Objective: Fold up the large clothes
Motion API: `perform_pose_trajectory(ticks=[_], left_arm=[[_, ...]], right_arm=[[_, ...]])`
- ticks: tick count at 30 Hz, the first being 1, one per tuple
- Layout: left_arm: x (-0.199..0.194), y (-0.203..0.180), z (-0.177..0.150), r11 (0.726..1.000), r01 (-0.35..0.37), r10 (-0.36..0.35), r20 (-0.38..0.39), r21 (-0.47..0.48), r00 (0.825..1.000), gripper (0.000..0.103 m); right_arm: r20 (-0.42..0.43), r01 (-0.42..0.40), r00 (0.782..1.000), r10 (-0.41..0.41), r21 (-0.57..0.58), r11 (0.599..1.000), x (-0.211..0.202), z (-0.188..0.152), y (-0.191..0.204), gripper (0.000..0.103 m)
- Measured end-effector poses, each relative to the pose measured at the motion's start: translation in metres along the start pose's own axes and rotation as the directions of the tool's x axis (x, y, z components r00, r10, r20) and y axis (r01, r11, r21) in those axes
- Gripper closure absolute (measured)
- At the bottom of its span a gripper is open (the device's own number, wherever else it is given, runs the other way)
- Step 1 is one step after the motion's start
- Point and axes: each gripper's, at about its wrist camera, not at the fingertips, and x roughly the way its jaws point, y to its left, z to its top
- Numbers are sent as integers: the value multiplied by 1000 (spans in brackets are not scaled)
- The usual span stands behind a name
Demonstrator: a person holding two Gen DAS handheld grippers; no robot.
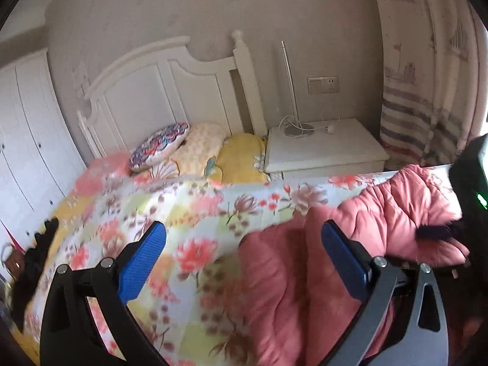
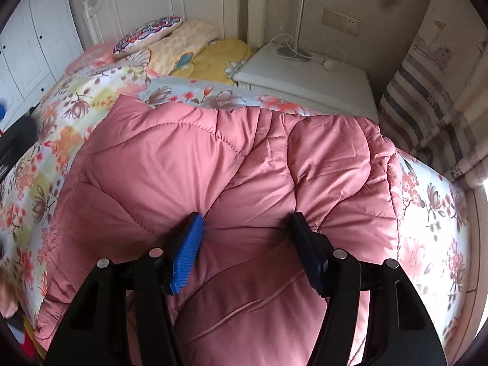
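The right gripper (image 2: 247, 235) points steeply down at the pink coat (image 2: 231, 158). Its jaws stand apart, and a puffed ridge of the coat bulges up between the blue pads (image 2: 187, 251). The tips sink into the quilting, but the pads do not pinch it: there is slack fabric on both inner faces. No earlier view is at hand, so only this stance can be told.

The left gripper (image 1: 244, 259) has its jaws wide open with nothing between them. It hangs above the bedspread (image 1: 189, 213), its left finger over the flowers and its right finger over the coat's (image 1: 305, 274) edge. That view is blurred.

The coat lies spread on the bed, on the flowered bedspread (image 2: 76, 97), toward the side nearest the nightstand (image 2: 305, 82). Its far hem reaches almost to the bed's edge there. A dark furry trim (image 1: 439, 231) shows at the coat's right end in the left view, just beside a black device (image 1: 472, 170) with a green light.

At the head of the bed lie a patterned cushion (image 1: 158, 146) and a yellow pillow (image 1: 241, 158), against a white headboard (image 1: 158, 91). A lamp (image 1: 292, 97) stands on the nightstand. A striped curtain (image 1: 421, 116) hangs to the right, and white wardrobe doors (image 1: 27, 122) stand to the left.
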Motion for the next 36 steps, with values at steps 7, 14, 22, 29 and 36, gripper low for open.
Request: perform_pose_trajectory(ticks=[7, 14, 22, 29, 36], left_arm=[[55, -27, -11, 998, -45, 50, -110, 50, 993, 2], [78, -17, -36, 999, -21, 24, -141, 25, 990, 2], [75, -17, -43, 1000, -14, 16, -102, 23, 995, 2], [78, -15, -48, 1000, -3, 5, -84, 14, 996, 2], [82, -10, -51, 1000, 22, -23, -82, -6, 996, 2]], right_arm=[[51, -30, 998, 29, 21, 999, -17, -13, -8, 38], [154, 15, 988, -15, 4, 1000, -71, -46, -12, 6], [123, 84, 989, -78, -42, 996, -49, -71, -2, 4], [123, 149, 983, -139, -77, 986, -39, -73, 14, 4], [178, 90, 982, -69, -115, 989, -55, -77, 44, 4]])
